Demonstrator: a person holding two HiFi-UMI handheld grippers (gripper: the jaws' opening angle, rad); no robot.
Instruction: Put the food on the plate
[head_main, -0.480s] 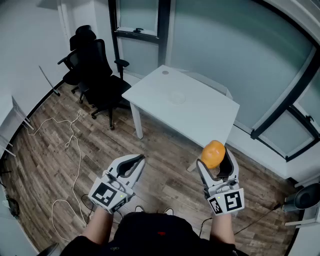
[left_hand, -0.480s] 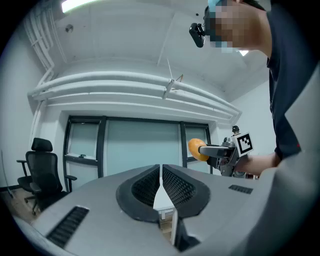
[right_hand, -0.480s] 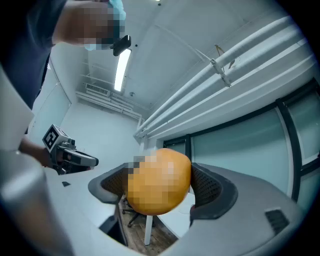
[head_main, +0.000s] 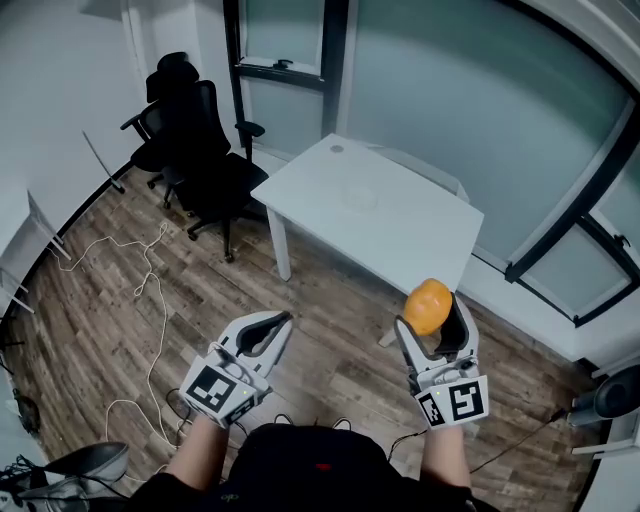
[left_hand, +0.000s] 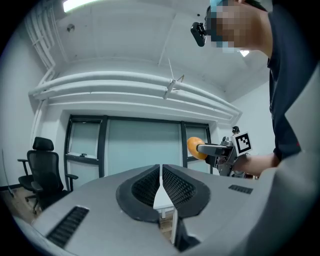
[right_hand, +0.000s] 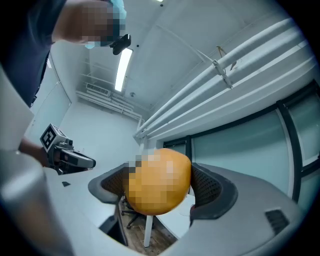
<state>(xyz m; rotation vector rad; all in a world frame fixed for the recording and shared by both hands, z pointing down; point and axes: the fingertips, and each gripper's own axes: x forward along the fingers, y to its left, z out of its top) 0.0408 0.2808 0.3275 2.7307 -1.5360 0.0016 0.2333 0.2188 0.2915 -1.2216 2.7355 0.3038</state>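
A round orange food item (head_main: 428, 306) sits between the jaws of my right gripper (head_main: 431, 312), which is shut on it and held in the air above the wooden floor. In the right gripper view the orange food item (right_hand: 157, 182) fills the gap between both pads of the right gripper (right_hand: 159, 186). My left gripper (head_main: 284, 320) is at the lower left, shut with nothing in it; its jaws meet in the left gripper view (left_hand: 160, 172). A faint clear plate (head_main: 357, 196) lies on the white table (head_main: 400, 235) farther ahead.
Black office chairs (head_main: 195, 140) stand left of the table by the glass wall. A white cable (head_main: 150, 290) trails over the wood floor at the left. A grey object (head_main: 75, 468) shows at the bottom left corner. A small round mark (head_main: 337, 149) is near the table's far corner.
The head view has shifted slightly, and a grey object has come into sight at the bottom left. Both grippers hold about the same places; the food stays gripped.
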